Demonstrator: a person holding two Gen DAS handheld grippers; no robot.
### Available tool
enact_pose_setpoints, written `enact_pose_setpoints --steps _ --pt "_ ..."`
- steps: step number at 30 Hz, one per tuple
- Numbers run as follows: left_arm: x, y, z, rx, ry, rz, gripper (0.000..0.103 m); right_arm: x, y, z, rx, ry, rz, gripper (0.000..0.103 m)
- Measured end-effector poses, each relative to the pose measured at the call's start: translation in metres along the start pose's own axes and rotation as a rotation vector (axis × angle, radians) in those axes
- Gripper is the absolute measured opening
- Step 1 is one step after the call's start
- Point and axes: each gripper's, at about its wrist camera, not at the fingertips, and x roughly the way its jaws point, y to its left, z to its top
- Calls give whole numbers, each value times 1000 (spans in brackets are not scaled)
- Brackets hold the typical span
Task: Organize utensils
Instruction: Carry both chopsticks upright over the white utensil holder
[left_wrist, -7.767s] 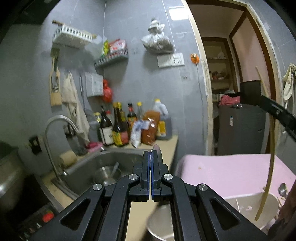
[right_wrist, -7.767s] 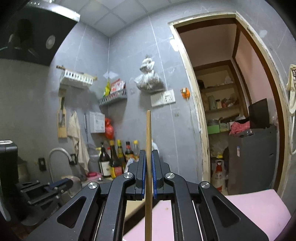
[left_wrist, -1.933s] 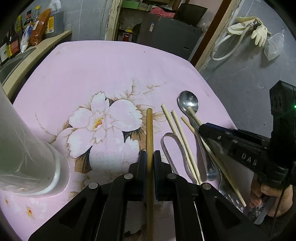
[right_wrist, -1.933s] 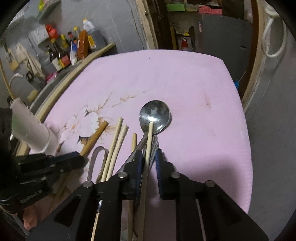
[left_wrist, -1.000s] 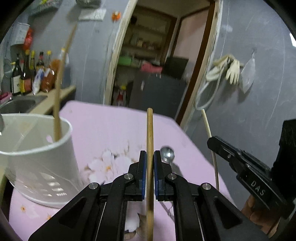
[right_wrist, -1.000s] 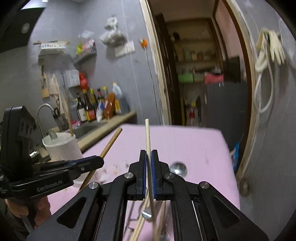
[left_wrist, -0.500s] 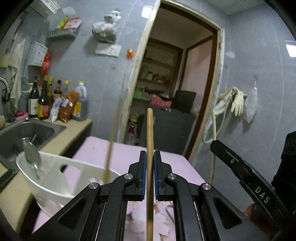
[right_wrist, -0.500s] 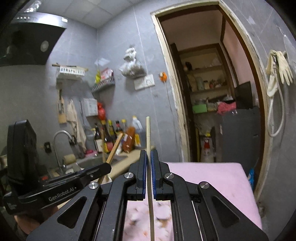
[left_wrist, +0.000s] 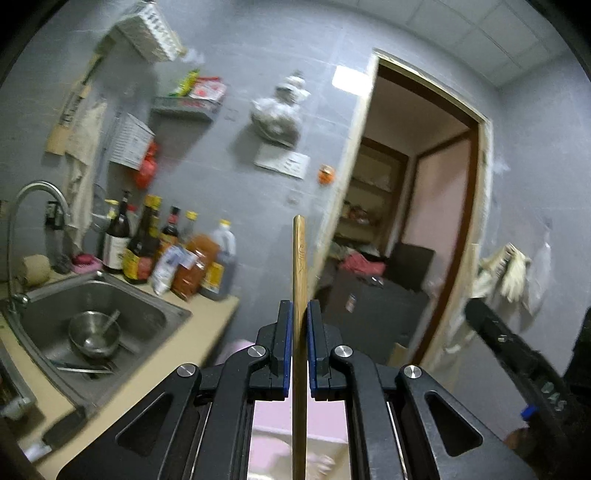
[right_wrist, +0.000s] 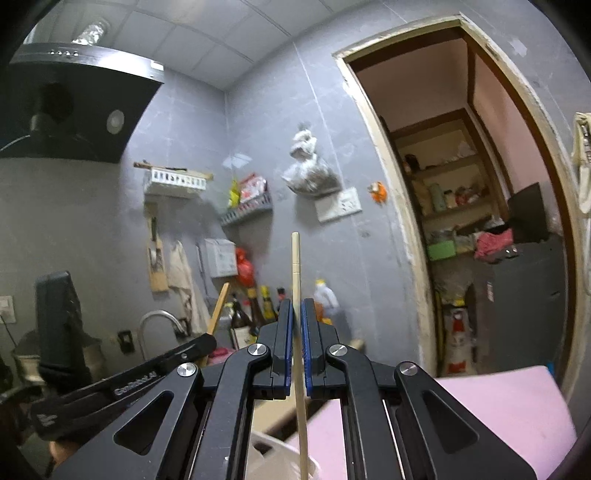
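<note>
My left gripper (left_wrist: 299, 321) is shut on a brown wooden chopstick (left_wrist: 299, 258) held upright, its lower end running down toward the pink cloth (left_wrist: 269, 417). My right gripper (right_wrist: 295, 317) is shut on a pale chopstick (right_wrist: 296, 266), also upright, its lower end over the rim of the white utensil holder (right_wrist: 273, 448). The left gripper (right_wrist: 199, 345) with its brown chopstick (right_wrist: 218, 306) shows at the left of the right wrist view. The right gripper's body (left_wrist: 517, 354) shows at the right of the left wrist view.
A steel sink (left_wrist: 92, 314) with a bowl (left_wrist: 94, 332) and a tap (left_wrist: 33, 192) lies left. Sauce bottles (left_wrist: 177, 254) stand on the counter (left_wrist: 177, 354). A doorway (right_wrist: 472, 221) opens at right. The pink-covered table (right_wrist: 480, 413) lies below.
Both grippers have tilted further up, so the holder and table have dropped to the bottom of the views. The sink and bottles have come into the left wrist view. Both still hold their chopsticks.
</note>
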Motion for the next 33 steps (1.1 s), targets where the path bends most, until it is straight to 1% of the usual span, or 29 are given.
enact_pose_setpoints --steps 4,9,13,17,21,24,28,33 --pt "14 32 2 -29 -21 53 5 23 11 -7 -31 -24 -14 3" --pt "28 57 -9 -61 -43 77 5 42 9 -29 -32 -12 -43 3" --pt "28 61 -20 -59 -81 93 5 46 7 -46 -50 8 -46 3" --pt "23 61 -21 -68 -108 90 5 48 4 -57 -50 42 -48 3" --pt "21 61 -14 -73 -97 80 5 47 1 -61 -33 58 -43 3" --pt "21 61 -8 -77 -106 71 5 46 1 -59 -28 52 -37 3" --pt "22 62 7 -98 -132 60 5 44 1 -59 -19 45 -39 3" --pt "27 65 20 -116 -166 68 5 42 0 -61 -12 38 -43 3"
